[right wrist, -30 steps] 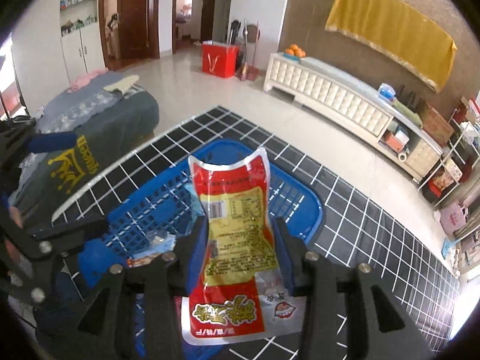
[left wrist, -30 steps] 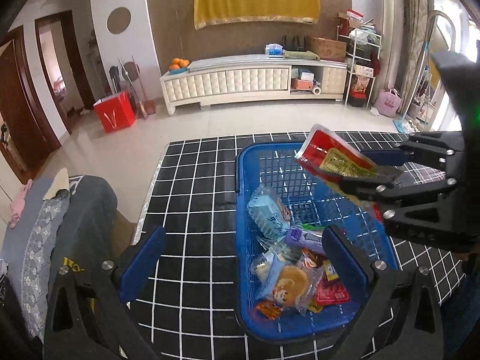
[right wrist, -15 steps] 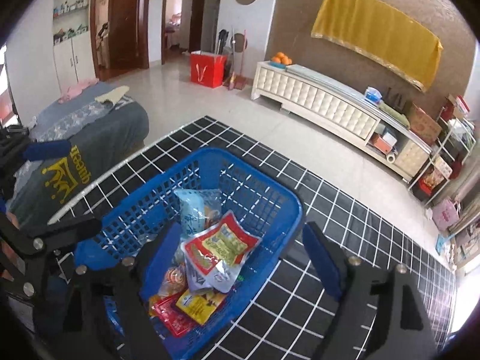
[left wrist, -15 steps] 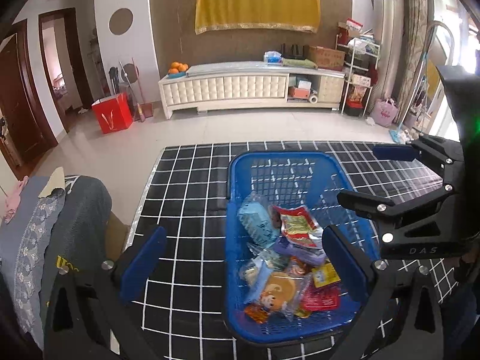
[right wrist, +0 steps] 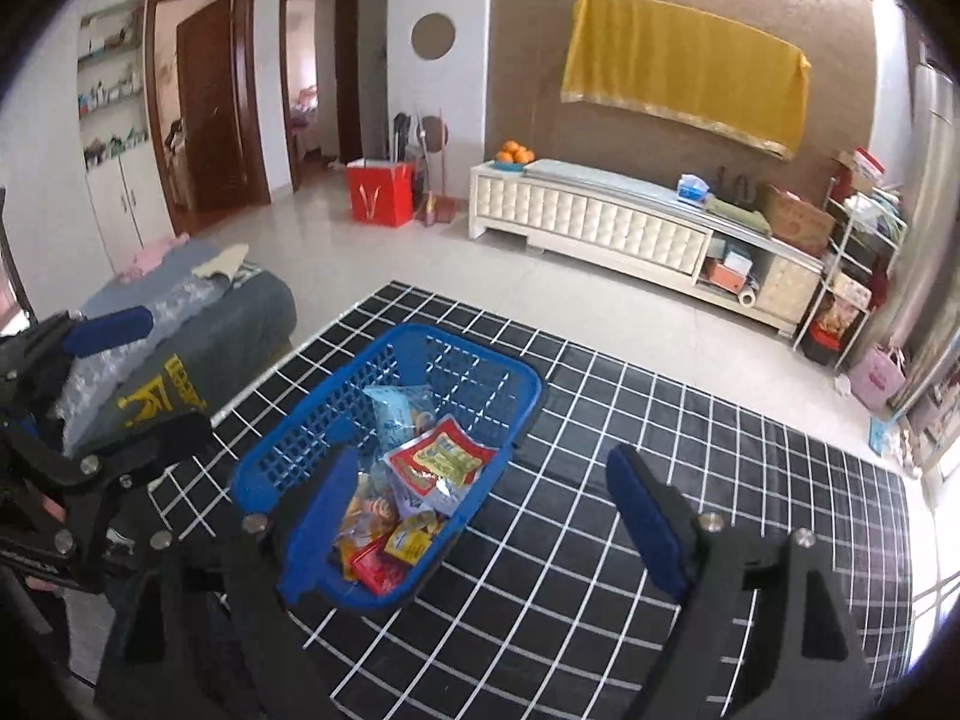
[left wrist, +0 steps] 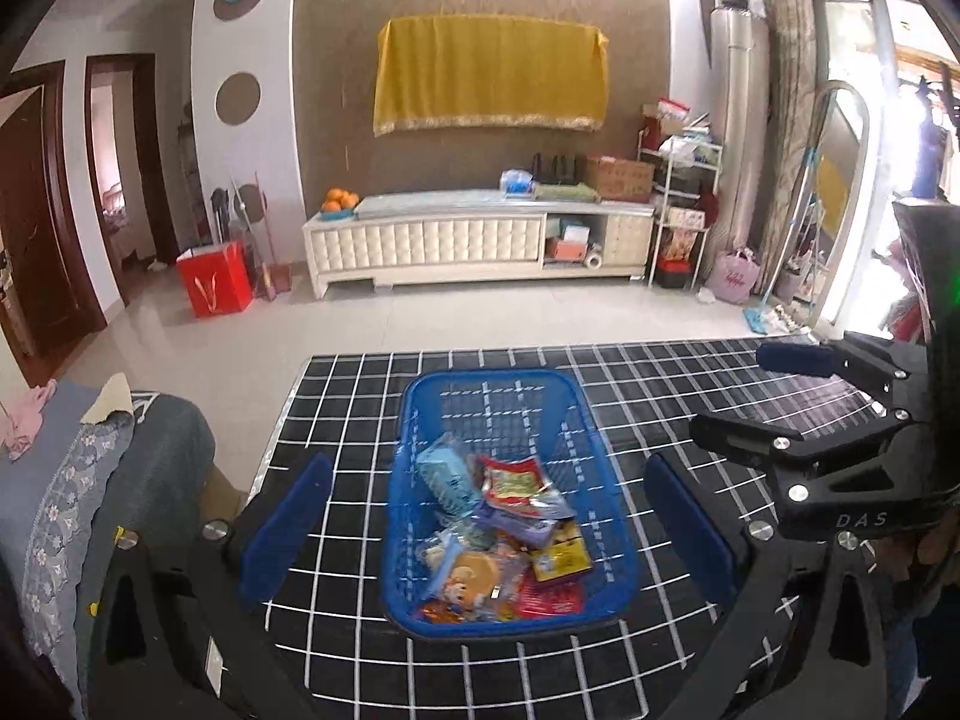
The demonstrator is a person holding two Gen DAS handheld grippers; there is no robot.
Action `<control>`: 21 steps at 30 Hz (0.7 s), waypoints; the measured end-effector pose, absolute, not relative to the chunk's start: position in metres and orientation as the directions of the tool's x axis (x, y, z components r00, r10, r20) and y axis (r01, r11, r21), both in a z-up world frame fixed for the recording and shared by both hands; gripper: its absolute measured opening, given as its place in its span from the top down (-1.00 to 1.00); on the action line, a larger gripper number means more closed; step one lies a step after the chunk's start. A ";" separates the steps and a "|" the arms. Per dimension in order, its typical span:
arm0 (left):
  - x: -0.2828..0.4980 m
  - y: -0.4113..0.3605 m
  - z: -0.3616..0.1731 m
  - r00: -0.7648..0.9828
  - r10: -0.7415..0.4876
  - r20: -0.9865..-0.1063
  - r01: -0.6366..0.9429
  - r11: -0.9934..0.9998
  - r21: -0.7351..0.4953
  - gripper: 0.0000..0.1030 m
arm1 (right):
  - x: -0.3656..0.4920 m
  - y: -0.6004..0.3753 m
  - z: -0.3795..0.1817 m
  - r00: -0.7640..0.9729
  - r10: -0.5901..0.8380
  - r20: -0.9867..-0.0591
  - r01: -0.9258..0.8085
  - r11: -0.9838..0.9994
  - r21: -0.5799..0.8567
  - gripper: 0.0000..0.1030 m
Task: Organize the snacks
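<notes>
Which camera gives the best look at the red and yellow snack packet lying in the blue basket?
The right wrist view: the red and yellow packet lies face up, unobstructed on top of the pile in the blue basket. The left wrist view shows the same packet smaller and more foreshortened.

Home living room: TV cabinet (left wrist: 480, 243), doorways (right wrist: 210, 96)

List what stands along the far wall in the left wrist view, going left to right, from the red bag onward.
red bag → bowl of oranges → white cabinet → cardboard box → white shelf rack → pink bag
</notes>
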State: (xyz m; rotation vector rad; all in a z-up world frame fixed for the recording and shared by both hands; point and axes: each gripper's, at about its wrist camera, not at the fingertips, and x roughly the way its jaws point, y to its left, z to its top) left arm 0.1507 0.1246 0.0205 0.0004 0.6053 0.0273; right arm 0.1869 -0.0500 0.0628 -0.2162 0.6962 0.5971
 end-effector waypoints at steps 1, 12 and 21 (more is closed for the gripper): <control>0.146 0.119 0.024 0.829 0.035 -0.559 -0.028 0.999 0.022 -1.00 | 0.182 -0.056 0.067 0.617 0.445 -0.649 -0.575 0.818 0.015 -0.70; 0.091 0.073 0.059 0.886 -0.008 -0.464 -0.004 1.000 -0.025 -1.00 | 0.127 -0.116 0.107 0.690 0.462 -0.557 -0.508 0.857 0.083 -0.77; 0.047 0.043 0.076 0.911 -0.048 -0.409 0.033 0.998 -0.044 -1.00 | 0.081 -0.148 0.120 0.744 0.467 -0.477 -0.479 0.872 0.106 -0.99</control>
